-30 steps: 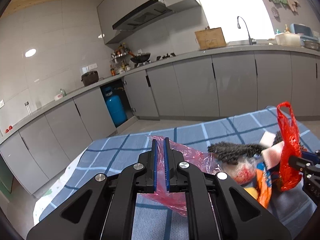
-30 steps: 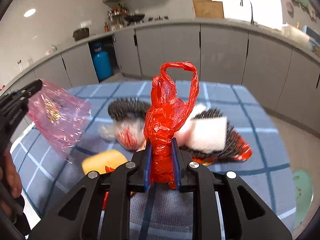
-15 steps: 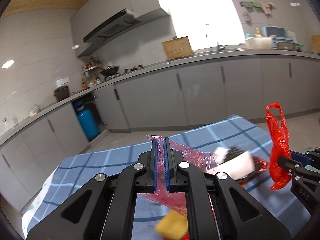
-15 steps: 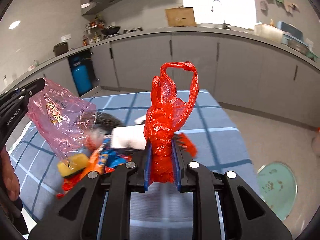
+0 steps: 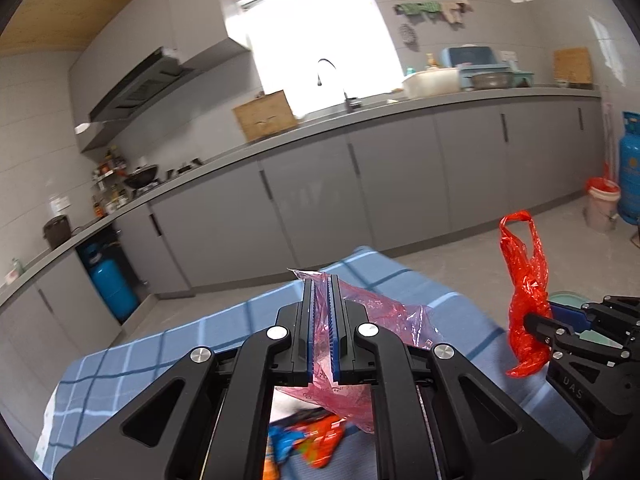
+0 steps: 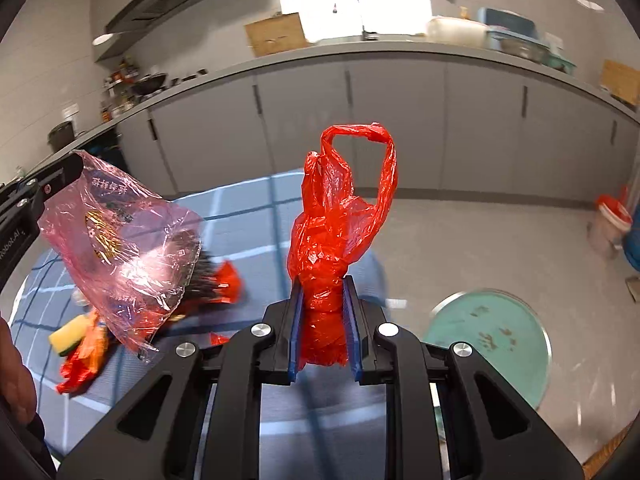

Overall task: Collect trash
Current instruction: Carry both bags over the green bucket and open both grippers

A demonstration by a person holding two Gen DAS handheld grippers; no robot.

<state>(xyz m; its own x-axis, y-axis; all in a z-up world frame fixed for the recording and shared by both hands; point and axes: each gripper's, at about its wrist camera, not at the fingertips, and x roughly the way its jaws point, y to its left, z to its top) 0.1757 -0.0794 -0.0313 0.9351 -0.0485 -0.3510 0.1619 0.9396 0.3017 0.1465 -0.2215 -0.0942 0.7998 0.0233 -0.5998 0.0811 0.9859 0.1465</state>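
Red bag (image 6: 340, 240): clamped in my right hand-held gripper (image 6: 325, 330), lifted off the surface (image 6: 248, 216).
Pink bag (image 5: 360, 344): pinched in my left hand-held gripper (image 5: 322, 334), also airborne.
Left: wrappers (image 6: 80, 356), sponge (image 6: 68, 336) lie uncollected.
Progress: I judge roughly midway.

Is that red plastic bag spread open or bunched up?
Bunched up: the red plastic bag is a crumpled wad pinched in the right hand-held gripper, handle loop sticking up.
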